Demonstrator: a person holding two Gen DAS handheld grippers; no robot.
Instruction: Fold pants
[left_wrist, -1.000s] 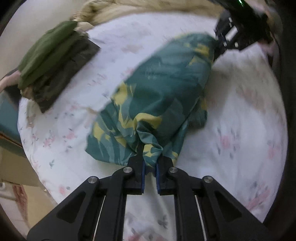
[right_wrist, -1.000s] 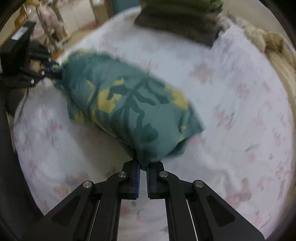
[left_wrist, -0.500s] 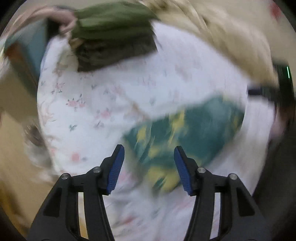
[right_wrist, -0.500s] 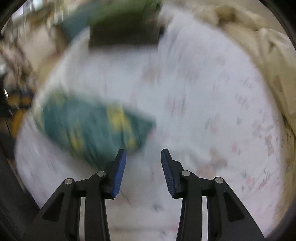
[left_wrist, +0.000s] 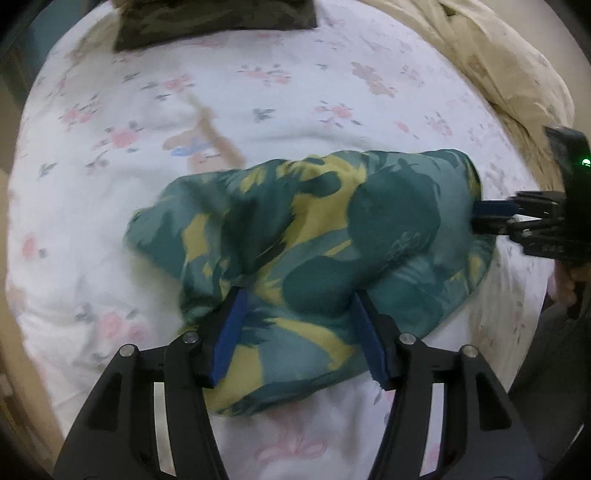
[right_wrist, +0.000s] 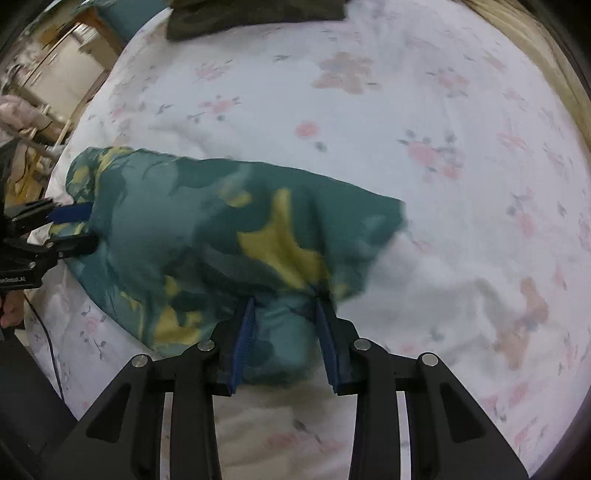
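The teal pants with yellow leaf print (left_wrist: 317, 236) lie in a loose folded bundle on the white floral bedsheet (left_wrist: 258, 110). My left gripper (left_wrist: 299, 310) is open, its blue-padded fingers straddling the near end of the bundle. In the right wrist view the same pants (right_wrist: 207, 236) lie ahead, and my right gripper (right_wrist: 286, 314) is open with its fingers around the other end. Each gripper shows in the other's view, the right one (left_wrist: 491, 218) at the bundle's right end and the left one (right_wrist: 74, 229) at its left end.
A stack of folded dark green and olive clothes (left_wrist: 214, 18) sits at the far edge of the bed, also in the right wrist view (right_wrist: 255, 16). A beige quilt (left_wrist: 509, 74) is bunched at the far right. Wooden furniture (right_wrist: 62, 74) stands beyond the bed's left edge.
Both grippers held the pants shut a second ago, then let go and swung away. Now both are open again and set around opposite ends of the bundle.
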